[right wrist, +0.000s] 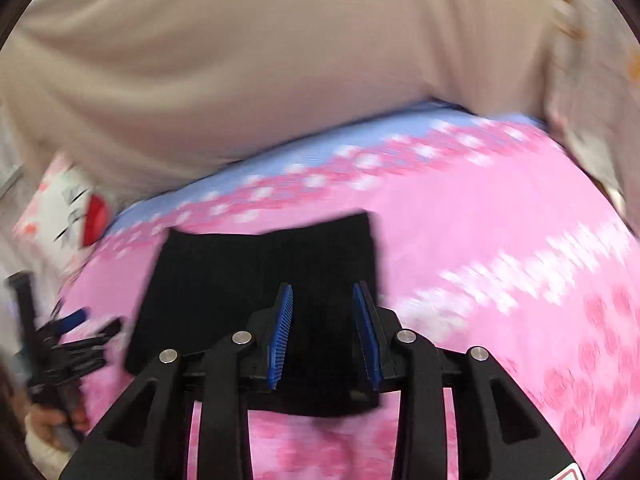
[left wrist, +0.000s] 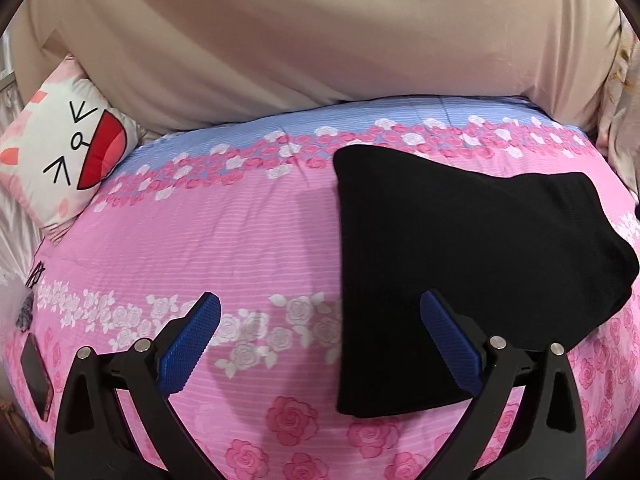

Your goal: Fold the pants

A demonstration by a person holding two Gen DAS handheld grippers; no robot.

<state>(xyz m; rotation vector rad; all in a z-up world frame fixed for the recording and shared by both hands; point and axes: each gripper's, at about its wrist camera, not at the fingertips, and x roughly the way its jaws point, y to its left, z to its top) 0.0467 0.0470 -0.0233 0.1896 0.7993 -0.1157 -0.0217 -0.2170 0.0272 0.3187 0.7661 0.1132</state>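
The folded black knit pants [left wrist: 460, 272] lie as a thick, near-rectangular packet on the pink rose-print bed cover [left wrist: 240, 240], toward its right side and short of the blue band at the far edge; their long axis runs near edge to far. The folding looks nearly finished; next, probably a last fold or some smoothing. The left tongs [left wrist: 320, 316] stand wide open, empty, beside the packet's left edge. The right tongs [right wrist: 322, 308] hover above it, narrowly parted, pads apparently gripping nothing.
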